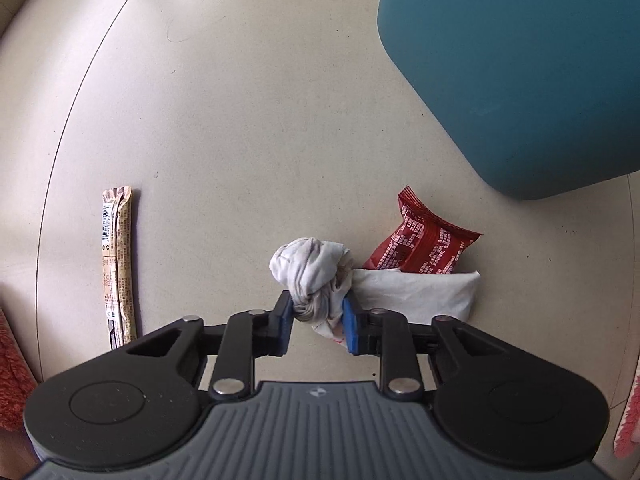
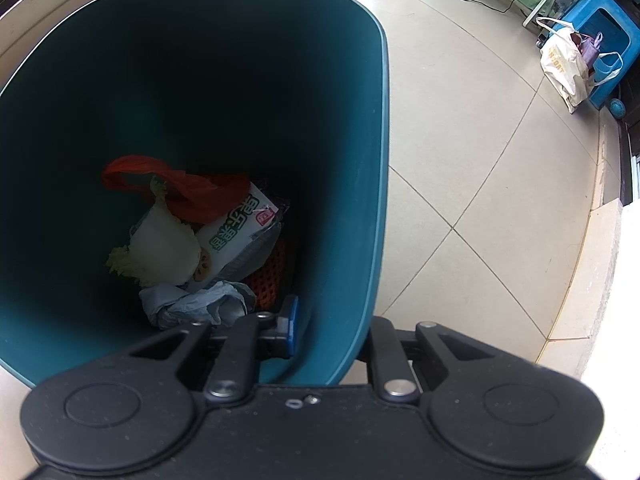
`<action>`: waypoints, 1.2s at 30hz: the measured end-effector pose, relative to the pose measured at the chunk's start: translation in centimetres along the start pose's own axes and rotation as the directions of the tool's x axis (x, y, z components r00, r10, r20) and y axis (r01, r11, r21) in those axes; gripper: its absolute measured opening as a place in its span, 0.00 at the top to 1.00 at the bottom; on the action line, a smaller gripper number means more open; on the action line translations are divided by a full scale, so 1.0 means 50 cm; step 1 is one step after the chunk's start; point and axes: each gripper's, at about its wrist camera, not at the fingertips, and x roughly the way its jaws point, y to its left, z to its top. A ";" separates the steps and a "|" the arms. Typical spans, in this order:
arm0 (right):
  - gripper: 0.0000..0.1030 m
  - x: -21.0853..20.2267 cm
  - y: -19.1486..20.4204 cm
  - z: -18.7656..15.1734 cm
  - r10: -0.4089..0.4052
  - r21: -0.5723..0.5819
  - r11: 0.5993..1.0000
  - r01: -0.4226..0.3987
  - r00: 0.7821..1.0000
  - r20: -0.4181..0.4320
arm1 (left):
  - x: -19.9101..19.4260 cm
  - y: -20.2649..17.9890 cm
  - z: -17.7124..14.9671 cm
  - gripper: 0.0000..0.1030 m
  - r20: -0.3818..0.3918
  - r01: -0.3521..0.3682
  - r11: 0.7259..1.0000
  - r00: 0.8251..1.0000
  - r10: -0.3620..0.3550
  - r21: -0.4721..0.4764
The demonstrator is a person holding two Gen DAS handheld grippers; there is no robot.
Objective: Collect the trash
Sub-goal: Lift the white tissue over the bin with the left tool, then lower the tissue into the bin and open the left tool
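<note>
The bin [image 2: 360, 160] already holds several scraps; the right gripper [image 2: 326, 330] pinches its wall, jaws straddling the rim; the left gripper [image 1: 316, 322] clamps a rag [image 1: 310, 270] on the floor; red wrapper [image 1: 424, 246], white packet [image 1: 420, 290] and stick pack [image 1: 118, 260] remain.

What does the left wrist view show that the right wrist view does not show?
Only the left wrist view shows the left gripper shut on a crumpled white tissue, with a red wrapper, a flat white packet and a long beige stick packet on the floor.

Only the right wrist view shows the bin's inside, with trash such as a red plastic bag, and the right gripper clamping the rim.

Both show the teal bin and the tiled floor.
</note>
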 end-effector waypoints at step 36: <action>0.91 -0.069 -0.028 -0.023 0.062 0.049 0.997 -0.065 0.996 0.061 | -0.663 -0.177 0.184 0.83 0.434 0.097 0.993 0.893 -0.119 0.074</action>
